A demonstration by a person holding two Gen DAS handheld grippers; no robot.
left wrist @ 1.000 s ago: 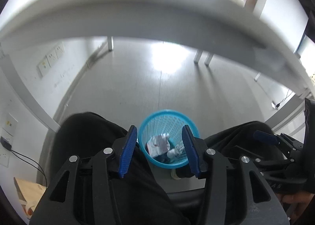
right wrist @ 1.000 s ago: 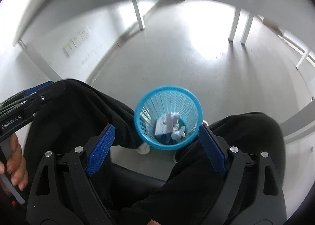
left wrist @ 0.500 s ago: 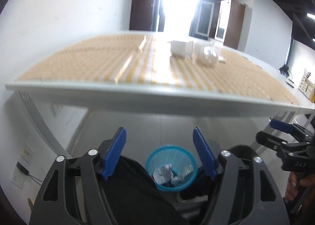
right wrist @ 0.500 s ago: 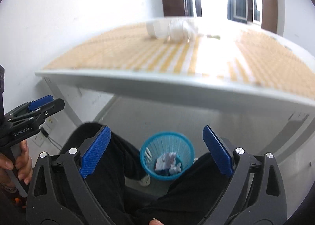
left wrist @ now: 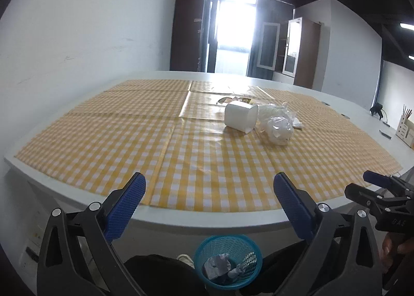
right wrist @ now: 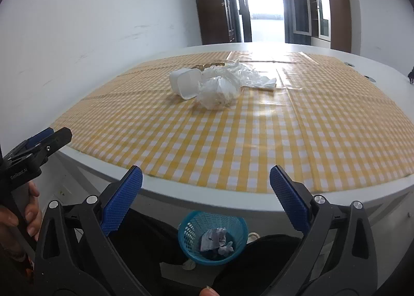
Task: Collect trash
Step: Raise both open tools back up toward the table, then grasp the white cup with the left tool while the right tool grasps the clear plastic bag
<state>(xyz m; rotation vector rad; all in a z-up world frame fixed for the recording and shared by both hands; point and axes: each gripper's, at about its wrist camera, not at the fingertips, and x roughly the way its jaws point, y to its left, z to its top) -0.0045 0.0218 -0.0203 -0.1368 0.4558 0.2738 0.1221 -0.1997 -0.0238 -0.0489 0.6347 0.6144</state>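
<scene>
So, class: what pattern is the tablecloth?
Yellow-and-white check; the tablecloth shows best in the right wrist view.

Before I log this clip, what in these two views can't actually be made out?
- Flat item behind the white cup, both views: hidden by the cup and plastic bags.
- Blue basket bottom: covered by crumpled paper.
- Left view, desk organiser: cut by the edge, too small.

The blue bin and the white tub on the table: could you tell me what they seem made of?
Blue bin: likely moulded plastic, with open lattice walls and a glossy rim. White tub, on its side: probably thin matte plastic or foam; its smooth opaque walls leave that open.
</scene>
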